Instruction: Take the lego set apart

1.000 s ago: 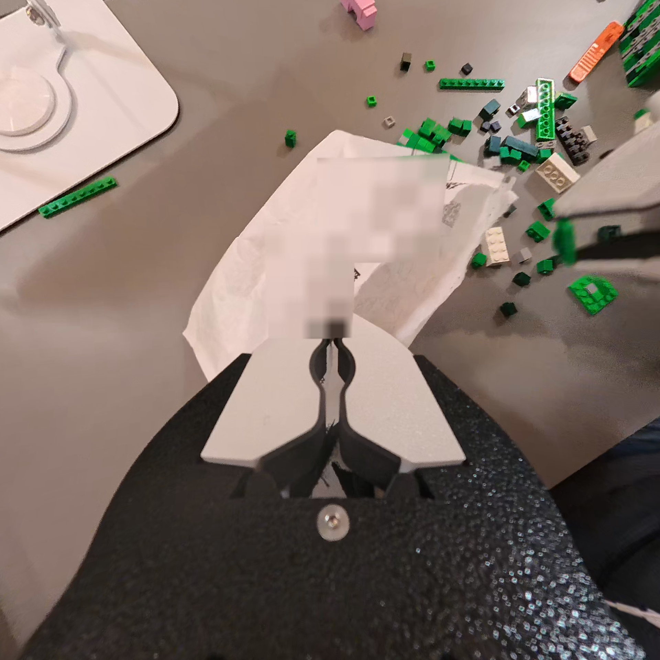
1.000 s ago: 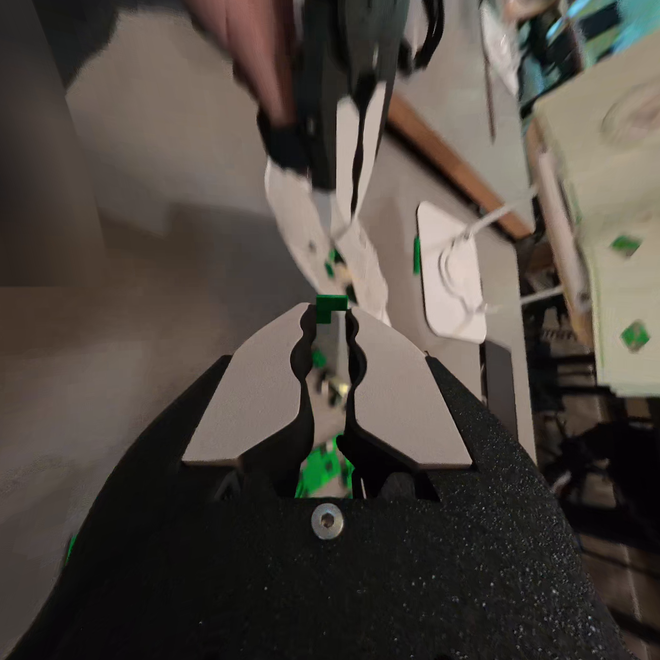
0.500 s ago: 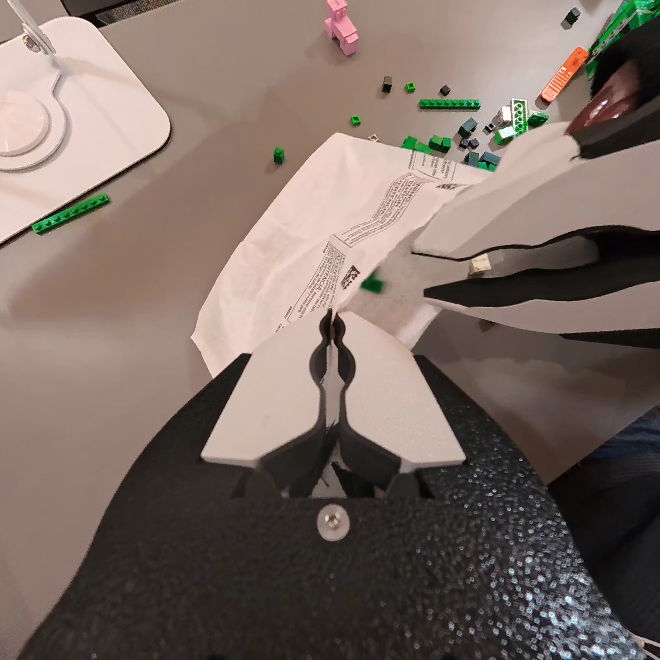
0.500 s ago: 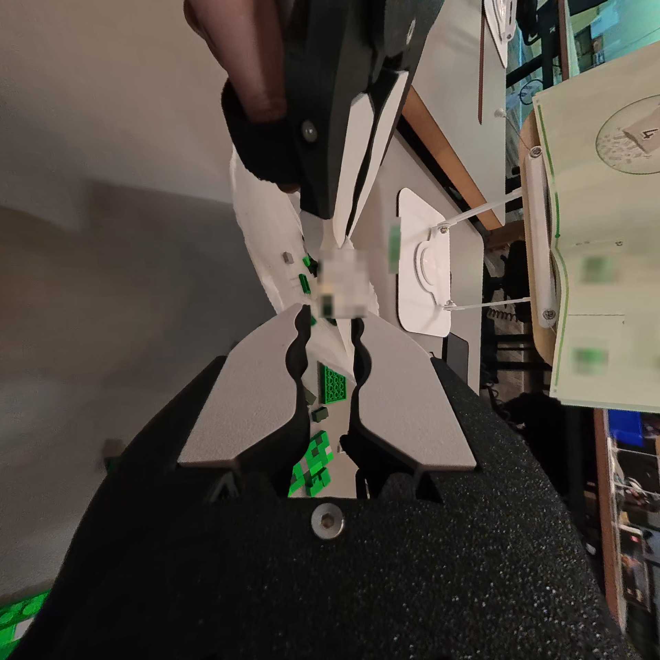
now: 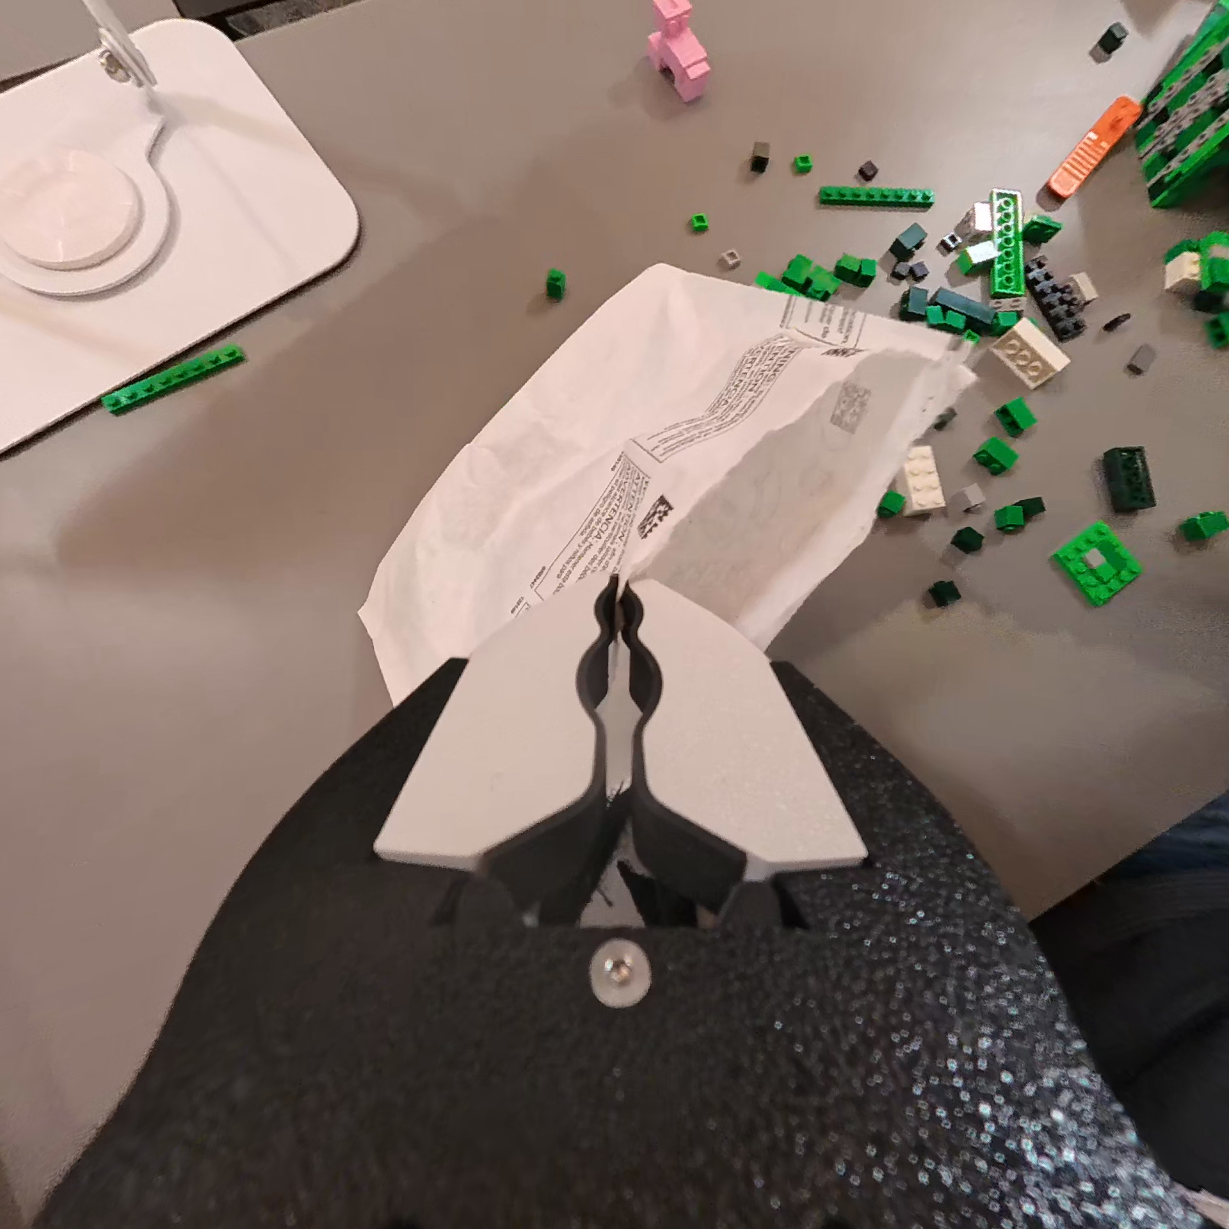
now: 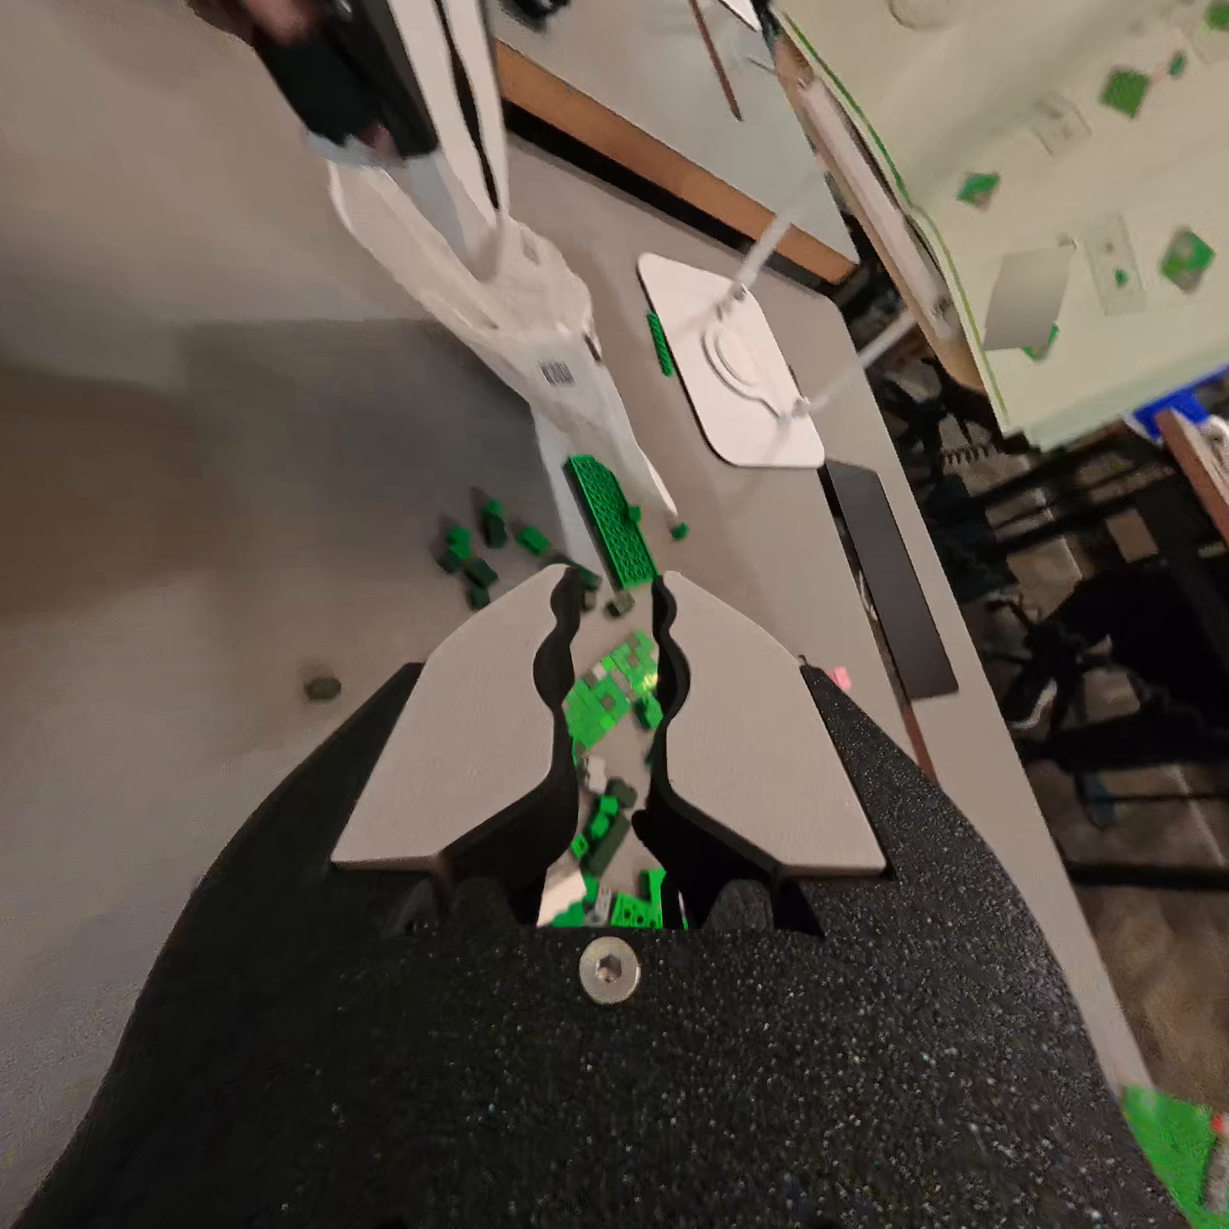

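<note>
On the grey desk (image 5: 199, 598): left claw (image 5: 615, 588) clenched on the white paper bag (image 5: 598, 452), mouth toward loose bricks (image 5: 957, 312) — right claw (image 6: 608, 578) released, empty, above the scatter; green plate (image 6: 608, 525) lies just ahead, long axis along its fingers, nearer the right claw

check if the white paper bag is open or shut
Open: the left gripper pinches one edge of the white paper bag, and its torn mouth gapes toward the loose bricks.

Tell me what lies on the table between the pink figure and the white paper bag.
In the left wrist view, only bare grey table lies between the pink figure and the white paper bag.
</note>
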The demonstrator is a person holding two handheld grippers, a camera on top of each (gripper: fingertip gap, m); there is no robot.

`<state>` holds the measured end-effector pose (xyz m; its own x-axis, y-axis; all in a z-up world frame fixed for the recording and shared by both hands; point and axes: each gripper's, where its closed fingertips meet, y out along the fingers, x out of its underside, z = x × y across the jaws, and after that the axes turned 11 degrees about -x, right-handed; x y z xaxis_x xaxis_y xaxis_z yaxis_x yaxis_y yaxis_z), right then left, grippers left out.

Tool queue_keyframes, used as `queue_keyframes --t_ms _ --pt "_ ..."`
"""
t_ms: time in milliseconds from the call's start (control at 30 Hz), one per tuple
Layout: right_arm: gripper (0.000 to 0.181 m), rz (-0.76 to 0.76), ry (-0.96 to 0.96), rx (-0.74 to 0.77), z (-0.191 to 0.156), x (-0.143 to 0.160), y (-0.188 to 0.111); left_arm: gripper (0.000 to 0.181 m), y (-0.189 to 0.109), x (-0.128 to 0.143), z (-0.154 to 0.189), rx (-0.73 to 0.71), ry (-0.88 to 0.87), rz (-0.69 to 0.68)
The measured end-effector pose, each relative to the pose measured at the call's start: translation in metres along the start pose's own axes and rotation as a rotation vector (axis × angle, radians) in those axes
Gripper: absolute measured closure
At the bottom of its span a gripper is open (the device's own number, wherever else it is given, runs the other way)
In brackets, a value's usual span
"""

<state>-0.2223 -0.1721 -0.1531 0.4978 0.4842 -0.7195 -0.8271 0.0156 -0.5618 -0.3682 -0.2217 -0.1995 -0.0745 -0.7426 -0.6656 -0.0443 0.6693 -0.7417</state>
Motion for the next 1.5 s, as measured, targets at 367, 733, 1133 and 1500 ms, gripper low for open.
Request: queue_keyframes --t_ms 367,733,1133,1500 --pt "0.164 -0.067 0.214 -0.048 -0.005 0.083 -0.008 0.181 -0.003 -0.001 -0.012 -0.042 -0.026 0.016" --pt "0.165 -0.189 0.175 -0.349 -0.053 0.086 0.059 0.181 -0.001 0.0 -0.01 -0.039 -0.01 0.009" --pt "0.172 -0.294 0.302 -0.199 -0.027 0.121 0.002 0.181 -0.001 0.0 -0.007 -0.019 0.009 0.012" --pt "0.173 -0.432 0.572 0.151 -0.043 0.206 -0.139 0.181 -0.001 0.002 -0.007 -0.011 0.007 0.006"
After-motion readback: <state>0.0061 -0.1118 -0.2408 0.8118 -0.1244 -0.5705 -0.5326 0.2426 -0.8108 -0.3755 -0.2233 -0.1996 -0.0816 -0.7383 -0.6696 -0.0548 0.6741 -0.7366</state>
